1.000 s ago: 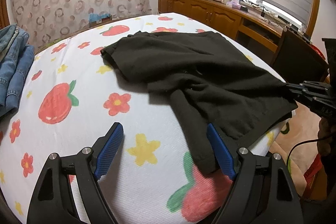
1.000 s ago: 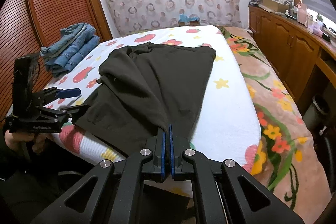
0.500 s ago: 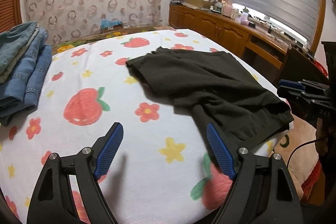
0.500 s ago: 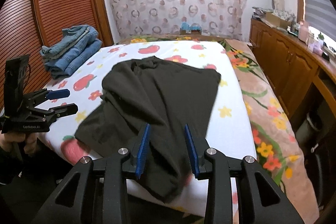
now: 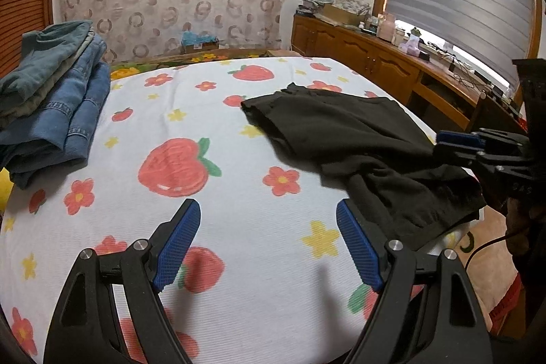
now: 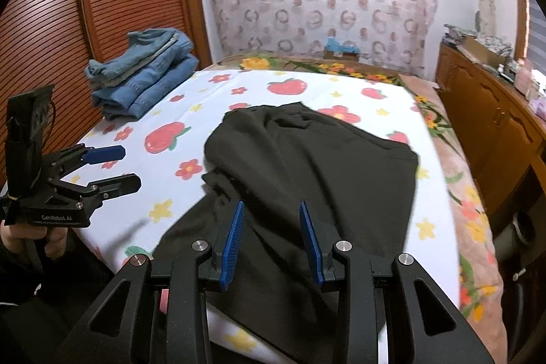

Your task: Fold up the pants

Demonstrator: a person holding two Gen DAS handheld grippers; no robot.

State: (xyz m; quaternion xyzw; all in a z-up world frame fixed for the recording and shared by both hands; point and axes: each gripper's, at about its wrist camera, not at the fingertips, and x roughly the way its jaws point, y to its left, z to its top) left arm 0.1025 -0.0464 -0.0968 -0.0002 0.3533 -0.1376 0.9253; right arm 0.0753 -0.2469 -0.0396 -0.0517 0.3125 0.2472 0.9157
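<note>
Black pants [image 5: 358, 139] lie rumpled on the bed, folded over on themselves, one end hanging over the near bed edge; they also show in the right wrist view [image 6: 307, 166]. My left gripper [image 5: 268, 241] is open and empty above the sheet, left of the pants. It also shows in the right wrist view [image 6: 116, 168]. My right gripper [image 6: 273, 234] is open and empty just above the near end of the pants. It also shows in the left wrist view [image 5: 454, 145].
A bed with a strawberry and flower sheet [image 5: 177, 166] holds a stack of folded jeans [image 5: 51, 104] at its left side, also in the right wrist view [image 6: 146, 74]. Wooden cabinets [image 6: 491, 125] run along the right, a slatted wardrobe [image 6: 51, 33] stands left.
My right gripper opened and let go of the pants, which dropped onto the bed. Both grippers pulled back from the bed; the left one swung left, away from the pants.
</note>
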